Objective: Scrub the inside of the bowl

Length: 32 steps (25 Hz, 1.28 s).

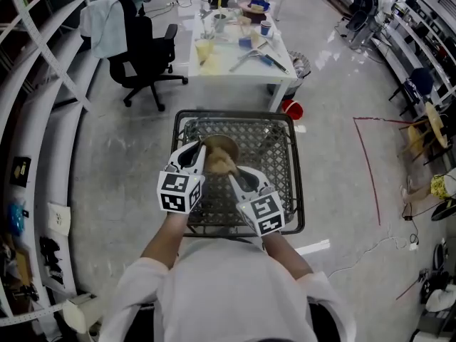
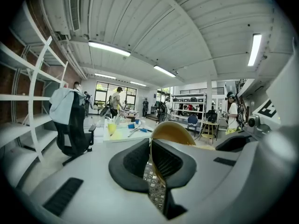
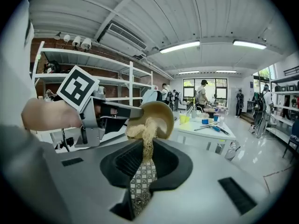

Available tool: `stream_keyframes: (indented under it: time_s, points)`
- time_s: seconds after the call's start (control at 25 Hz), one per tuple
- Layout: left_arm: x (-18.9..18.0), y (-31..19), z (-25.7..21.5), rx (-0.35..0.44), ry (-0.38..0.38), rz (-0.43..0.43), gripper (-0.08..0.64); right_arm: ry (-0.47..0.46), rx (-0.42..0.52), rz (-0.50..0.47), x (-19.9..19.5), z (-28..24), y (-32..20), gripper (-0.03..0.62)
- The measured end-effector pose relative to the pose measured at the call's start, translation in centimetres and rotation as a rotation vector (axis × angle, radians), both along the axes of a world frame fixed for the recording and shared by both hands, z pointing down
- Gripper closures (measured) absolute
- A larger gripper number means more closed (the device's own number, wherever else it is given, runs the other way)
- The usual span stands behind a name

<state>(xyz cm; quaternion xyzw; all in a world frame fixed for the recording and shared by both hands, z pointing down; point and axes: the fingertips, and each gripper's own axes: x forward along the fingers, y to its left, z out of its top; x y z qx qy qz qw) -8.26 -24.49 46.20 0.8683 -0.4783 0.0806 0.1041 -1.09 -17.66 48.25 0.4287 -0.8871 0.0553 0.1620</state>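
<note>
Here the left tongs (image 2: pixel 150 146) pinch the bowl (image 1: pixel 222 147) by its rim, tilted toward the scrubber (image 3: pixel 142 129) the right tongs (image 3: pixel 145 158) clamp.

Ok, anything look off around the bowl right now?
Nothing stands out. The left gripper is shut on the rim of the brown bowl, tipped on its side above the wire basket; the right gripper presses a fibrous scrubber into it. No spill or damage shows.

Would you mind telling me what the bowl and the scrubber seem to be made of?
The bowl looks like wood or bamboo, possibly tan plastic: smooth matte beige walls, thin rim. The scrubber looks like loofah or plant fibre: a pale, stringy tangle with loose strands.
</note>
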Motion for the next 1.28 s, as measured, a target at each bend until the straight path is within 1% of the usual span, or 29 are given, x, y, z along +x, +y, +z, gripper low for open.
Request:
stream_keyframes:
  time_s: [0.16,0.28,0.48,0.72,1.08,1.28]
  points:
    - [1.1,0.6,0.3,-0.004,-0.008,0.028,0.515,0.01,0.038,0.0,-0.1,-1.4,-1.3,0.523]
    - [1.2,0.8,0.4,-0.006,-0.007,0.032,0.515,0.015,0.063,0.032,0.9,-2.2,-2.3,0.523]
    - [0.4,0.3,0.5,-0.012,0.004,0.007,0.515,0.001,0.042,0.084,3.1,-1.5,-2.3,0.523]
    - [-0.2,-1.1,0.5,-0.021,0.025,-0.028,0.515,-0.053,0.0,0.07,3.2,-0.2,-0.9,0.523]
    - [0.2,-3.1,1.2,-0.047,0.057,-0.052,0.515,-0.126,0.015,0.058,3.9,-1.0,-1.7,0.523]
    - [0.4,-4.1,2.4,-0.08,0.068,-0.061,0.515,-0.132,0.018,0.061,4.5,-1.0,-2.6,0.523]
